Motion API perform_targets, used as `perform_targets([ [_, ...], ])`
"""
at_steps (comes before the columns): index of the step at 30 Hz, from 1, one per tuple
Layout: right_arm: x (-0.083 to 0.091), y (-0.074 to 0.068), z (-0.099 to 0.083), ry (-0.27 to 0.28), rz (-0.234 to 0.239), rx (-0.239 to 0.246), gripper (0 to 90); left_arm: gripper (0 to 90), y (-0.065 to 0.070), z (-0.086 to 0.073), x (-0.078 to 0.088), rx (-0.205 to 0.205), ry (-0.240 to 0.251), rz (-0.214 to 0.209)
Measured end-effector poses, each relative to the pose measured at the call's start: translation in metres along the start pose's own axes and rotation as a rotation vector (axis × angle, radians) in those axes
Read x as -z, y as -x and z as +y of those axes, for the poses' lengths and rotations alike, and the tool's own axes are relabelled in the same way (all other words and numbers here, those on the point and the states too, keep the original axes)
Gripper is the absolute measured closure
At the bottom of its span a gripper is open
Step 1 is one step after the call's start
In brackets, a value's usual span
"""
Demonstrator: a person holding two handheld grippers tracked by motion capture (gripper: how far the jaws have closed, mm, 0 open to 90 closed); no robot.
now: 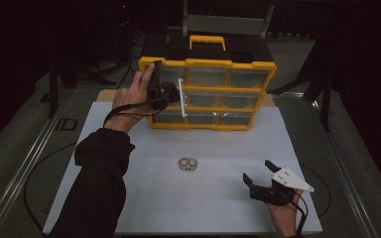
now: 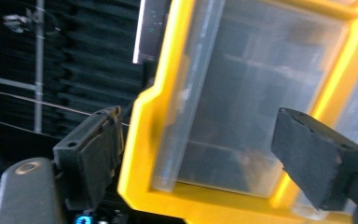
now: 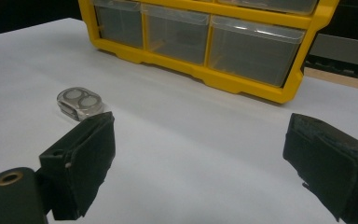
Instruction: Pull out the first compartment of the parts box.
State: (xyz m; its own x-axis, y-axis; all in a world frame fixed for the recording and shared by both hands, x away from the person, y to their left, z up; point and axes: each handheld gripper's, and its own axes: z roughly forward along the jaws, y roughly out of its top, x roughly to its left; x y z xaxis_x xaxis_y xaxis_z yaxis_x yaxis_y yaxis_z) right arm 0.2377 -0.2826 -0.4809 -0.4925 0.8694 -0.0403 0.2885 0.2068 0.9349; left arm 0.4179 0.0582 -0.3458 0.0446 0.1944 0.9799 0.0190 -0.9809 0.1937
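At the top-left corner of the yellow drawer cabinet [image 1: 207, 94], the left gripper [image 1: 162, 91] is working on the upper-left clear drawer [image 2: 242, 93]. Its jaws straddle the cabinet's yellow corner post, 1 jaw outside the frame and 1 in front of the drawer face, with a gap on both sides, so it is released and grasping nothing. The high view seems to show a white strip [image 1: 181, 96] standing out just beside it, perhaps the drawer's front edge pulled forward, though I cannot tell for sure.

On the white worktop [image 1: 129, 148], well apart from the cabinet, a small clear case with 2 round pieces [image 1: 188, 163] lies alone. The right gripper [image 1: 259, 171] hovers near the front right, jaws spread wide, nothing between them.

Risks as I judge them: with the jaws around the frame post instead of the drawer lip, closing would clamp the cabinet, and a pull could tip or drag the whole unit forward, since nothing braces it. A slanted grip on slick clear plastic could slip off and jerk the hand. If the drawer is already partly out, a hard tug could bring it clear of its slot and drop it. The right gripper sits too far off to steady the cabinet, and the small case lies in the path of anything that slides.
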Motion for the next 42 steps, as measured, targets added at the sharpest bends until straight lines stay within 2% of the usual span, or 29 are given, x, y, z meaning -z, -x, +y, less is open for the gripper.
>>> perform_targets([
  [2, 0.0, 0.0, 0.0, -0.002, 0.004, 0.0, 9.0, 24.2, -0.001, 0.0, 0.0, -0.026, -0.002, 0.014],
  [4, 0.0, 0.0, 0.0, -0.002, 0.004, 0.0, 9.1, 30.9, -0.002, -0.001, 0.0, -0.027, 0.0, 0.004],
  [5, 0.0, 0.0, 0.0, 0.001, 0.003, 0.0, 9.0, 30.9, -0.002, -0.001, -0.001, -0.038, 0.001, 0.018],
  [6, 0.0, -0.001, 0.0, -0.001, 0.009, -0.001, 9.1, 35.2, -0.002, -0.002, -0.002, -0.037, 0.001, 0.02],
  [9, -0.001, -0.001, 0.0, -0.001, 0.009, -0.001, 9.1, 38.5, -0.001, -0.001, -0.004, -0.053, -0.004, 0.039],
  [12, -0.001, -0.001, 0.0, 0.0, 0.01, -0.001, 9.1, 40.4, -0.002, 0.0, -0.004, -0.044, 0.006, 0.04],
  [20, -0.001, -0.001, 0.0, 0.001, 0.012, -0.005, 9.1, 46.5, 0.002, 0.007, -0.006, -0.119, 0.016, 0.08],
  [28, 0.0, 0.0, 0.0, 0.004, 0.008, -0.005, 9.0, 59.5, 0.001, 0.01, -0.006, -0.132, 0.017, 0.107],
  [34, -0.001, -0.001, 0.0, 0.001, 0.012, -0.003, 9.0, 61.8, 0.002, 0.009, -0.006, -0.161, 0.016, 0.124],
  [42, 0.0, 0.0, 0.0, 0.008, 0.009, -0.006, 9.1, 62.6, 0.003, 0.01, -0.004, -0.159, 0.008, 0.13],
])
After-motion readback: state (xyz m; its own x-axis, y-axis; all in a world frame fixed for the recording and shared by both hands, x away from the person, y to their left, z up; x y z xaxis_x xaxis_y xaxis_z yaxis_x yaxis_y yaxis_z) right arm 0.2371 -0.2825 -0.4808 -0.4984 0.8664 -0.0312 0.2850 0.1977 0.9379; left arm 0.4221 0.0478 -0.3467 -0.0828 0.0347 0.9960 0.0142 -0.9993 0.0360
